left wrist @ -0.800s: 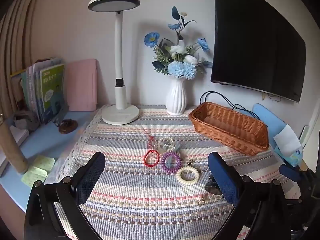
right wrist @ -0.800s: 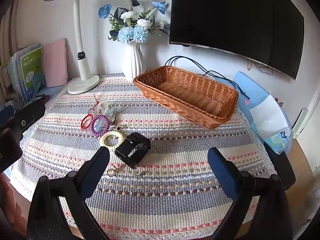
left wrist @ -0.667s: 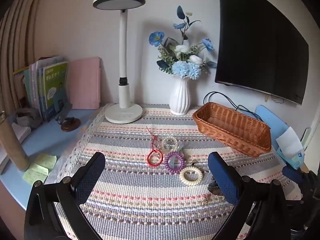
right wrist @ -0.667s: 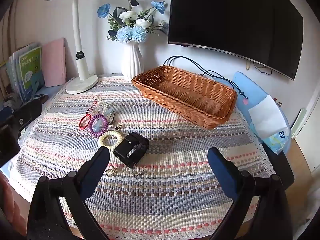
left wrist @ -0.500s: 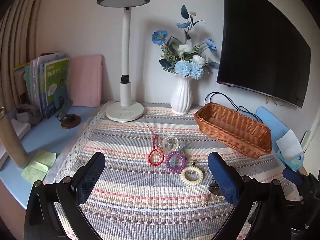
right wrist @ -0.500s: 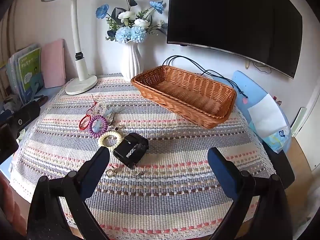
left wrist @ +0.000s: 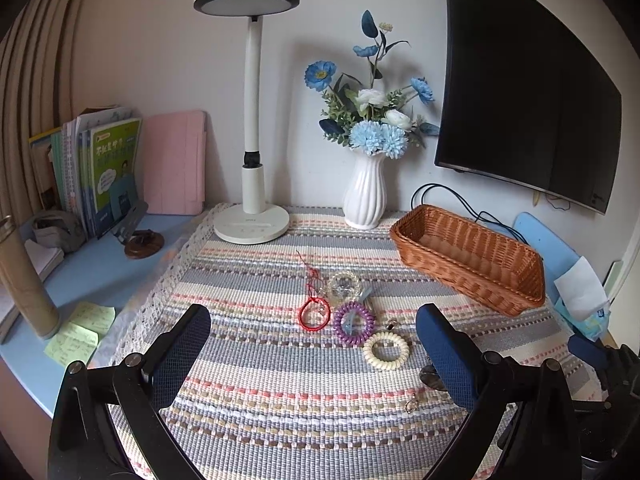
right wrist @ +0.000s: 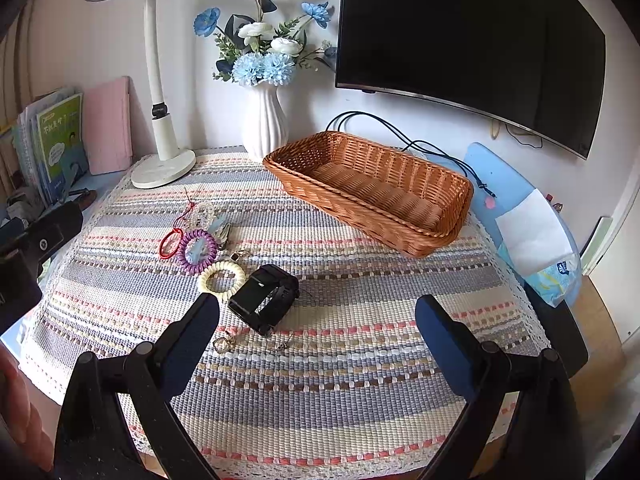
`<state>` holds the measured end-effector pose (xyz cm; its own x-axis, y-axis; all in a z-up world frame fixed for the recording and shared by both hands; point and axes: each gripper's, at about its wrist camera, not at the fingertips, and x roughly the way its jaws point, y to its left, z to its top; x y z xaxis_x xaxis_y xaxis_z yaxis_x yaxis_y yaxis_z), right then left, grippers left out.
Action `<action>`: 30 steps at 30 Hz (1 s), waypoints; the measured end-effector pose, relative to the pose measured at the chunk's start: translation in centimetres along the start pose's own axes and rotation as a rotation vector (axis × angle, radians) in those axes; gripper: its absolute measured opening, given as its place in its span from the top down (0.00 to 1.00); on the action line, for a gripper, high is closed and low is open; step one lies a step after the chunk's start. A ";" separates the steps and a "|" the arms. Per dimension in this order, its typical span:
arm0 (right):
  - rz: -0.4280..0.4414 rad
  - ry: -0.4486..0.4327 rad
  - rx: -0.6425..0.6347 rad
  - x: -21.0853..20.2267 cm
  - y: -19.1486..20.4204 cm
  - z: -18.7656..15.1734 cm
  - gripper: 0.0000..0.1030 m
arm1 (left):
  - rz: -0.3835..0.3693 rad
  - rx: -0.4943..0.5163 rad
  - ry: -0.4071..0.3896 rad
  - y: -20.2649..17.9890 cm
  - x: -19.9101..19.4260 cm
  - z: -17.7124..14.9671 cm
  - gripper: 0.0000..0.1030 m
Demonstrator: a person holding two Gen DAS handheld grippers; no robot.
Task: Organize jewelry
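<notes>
Right wrist view: both the right hand-held gripper point(right wrist: 316, 328) and left hand-held gripper point(left wrist: 312, 340) hang released, holding nothing. Left of the wicker basket point(right wrist: 456, 216), hair rings point(right wrist: 222, 276) and black watch point(right wrist: 266, 294) lie on the table point(right wrist: 360, 380).

The desk point(left wrist: 100, 264) carries a striped woven cloth point(right wrist: 360, 360). On the cloth lie a wicker basket point(right wrist: 372, 188), lamp base point(right wrist: 164, 170), white vase point(right wrist: 264, 120), black watch point(right wrist: 266, 292), and red point(right wrist: 171, 242), purple point(right wrist: 197, 251) and cream point(right wrist: 222, 276) hair ties. Sticky notes point(left wrist: 80, 332) lie on the bare desk.
</notes>
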<state>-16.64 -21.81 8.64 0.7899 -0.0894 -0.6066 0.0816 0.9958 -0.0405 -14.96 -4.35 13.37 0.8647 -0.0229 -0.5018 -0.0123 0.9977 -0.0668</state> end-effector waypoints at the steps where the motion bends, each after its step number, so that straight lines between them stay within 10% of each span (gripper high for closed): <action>1: -0.001 -0.011 0.001 0.0 0.0 0.0 0.04 | -0.001 0.000 -0.001 0.0 0.0 0.0 0.01; 30: 0.026 0.005 0.028 0.7 0.2 -0.2 0.04 | -0.008 0.005 0.003 -0.3 0.2 -0.3 0.01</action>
<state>-16.17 -21.66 8.05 0.7890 -0.0634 -0.6112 0.0780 0.9969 -0.0026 -14.88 -4.66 13.05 0.8631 -0.0308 -0.5041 -0.0030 0.9978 -0.0662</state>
